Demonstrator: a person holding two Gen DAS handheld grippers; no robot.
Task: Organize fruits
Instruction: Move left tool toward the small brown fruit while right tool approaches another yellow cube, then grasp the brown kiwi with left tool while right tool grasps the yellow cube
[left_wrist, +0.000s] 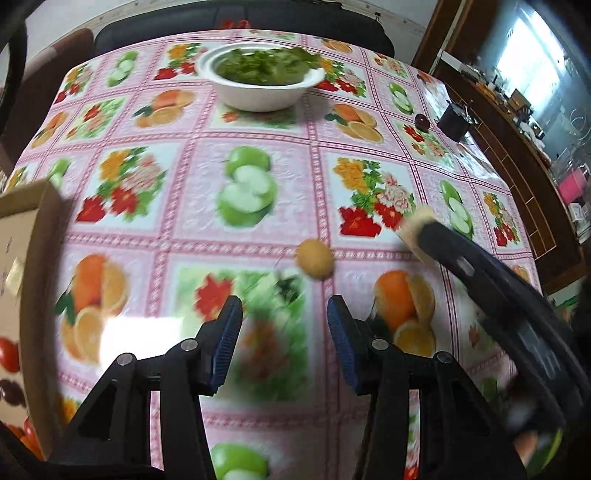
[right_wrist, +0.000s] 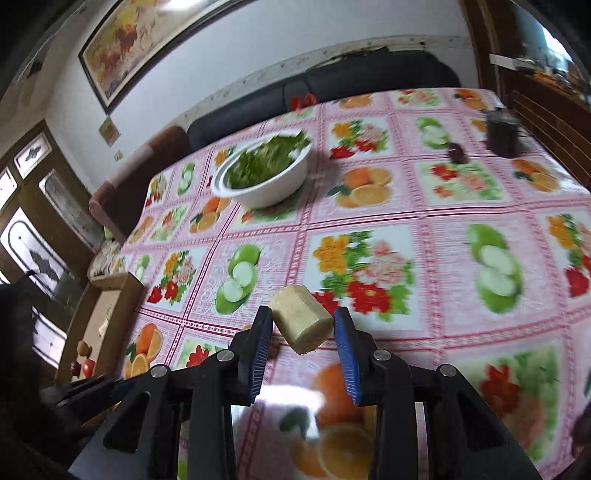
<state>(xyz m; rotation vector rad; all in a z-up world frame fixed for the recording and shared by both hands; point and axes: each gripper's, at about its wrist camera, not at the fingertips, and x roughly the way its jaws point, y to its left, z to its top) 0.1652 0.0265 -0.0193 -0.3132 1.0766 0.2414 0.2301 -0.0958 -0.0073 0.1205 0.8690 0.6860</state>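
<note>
A small round yellow-brown fruit (left_wrist: 315, 264) lies on the fruit-print tablecloth (left_wrist: 258, 229), just ahead of my left gripper (left_wrist: 284, 306). That gripper is open and holds nothing. In the right wrist view, a pale, stubby cylinder of fruit with a fibrous cut end (right_wrist: 301, 323) fills the gap between the blue pads of my right gripper (right_wrist: 303, 315), which is shut on it. The left wrist view shows the same piece (left_wrist: 417, 221) at the tip of the right gripper (left_wrist: 424, 236), to the right of the round fruit. A dark red fruit (left_wrist: 422, 122) sits far right.
An open cardboard box (left_wrist: 33, 229) at the table's left edge holds tomatoes and other fruit, and the right wrist view shows it as well (right_wrist: 107, 314). A white bowl of green leaves (left_wrist: 260, 79) stands at the back. A black object (left_wrist: 454, 120) sits near the right edge.
</note>
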